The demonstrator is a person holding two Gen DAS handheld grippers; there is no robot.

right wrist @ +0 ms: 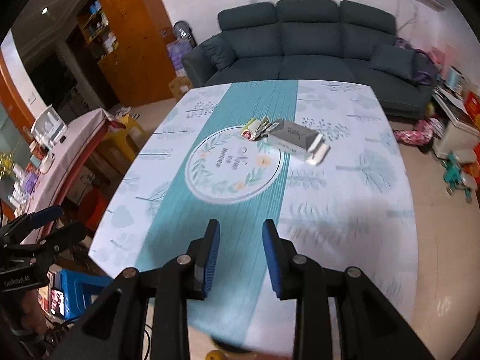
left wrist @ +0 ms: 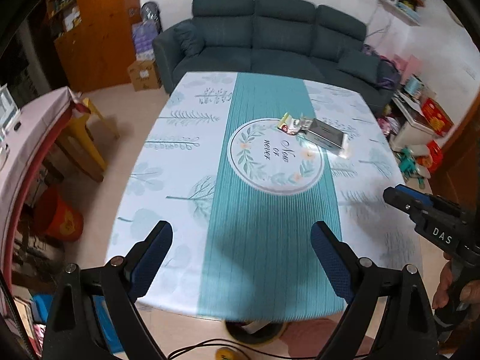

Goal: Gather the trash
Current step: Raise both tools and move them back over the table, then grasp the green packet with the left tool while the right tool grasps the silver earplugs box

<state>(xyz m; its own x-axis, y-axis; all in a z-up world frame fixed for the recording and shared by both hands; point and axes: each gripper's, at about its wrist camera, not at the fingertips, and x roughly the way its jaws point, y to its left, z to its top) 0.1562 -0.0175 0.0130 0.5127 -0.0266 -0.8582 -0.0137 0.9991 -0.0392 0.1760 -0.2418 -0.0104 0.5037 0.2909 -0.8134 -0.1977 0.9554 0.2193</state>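
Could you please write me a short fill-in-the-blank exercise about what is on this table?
1. The printed tablecloth has a central stripe coloured ____.
2. The crumpled wrappers lie beside a flat grey ____.
3. Behind the table stands a dark ____.
4. Both pairs of tongs, left and right, hold ____.

Missing words: teal; box; sofa; nothing
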